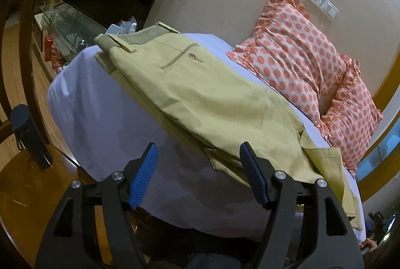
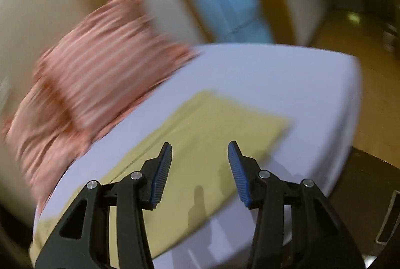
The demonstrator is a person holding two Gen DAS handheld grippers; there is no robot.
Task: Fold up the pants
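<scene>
Currently the khaki pants (image 1: 200, 94) lie spread on the white bed sheet (image 1: 105, 119), waistband and buttoned back pocket at the far left, legs running toward the near right, with the polka-dot pillows (image 1: 300, 61) just beyond them against the wall. Nearer, the left gripper (image 1: 198, 164) hovers with its jaws spread wide and nothing between them, its right finger over the near edge of the pants. Likewise the right gripper (image 2: 200, 159), in a motion-blurred view, is spread and empty above the pants' leg end.
</scene>
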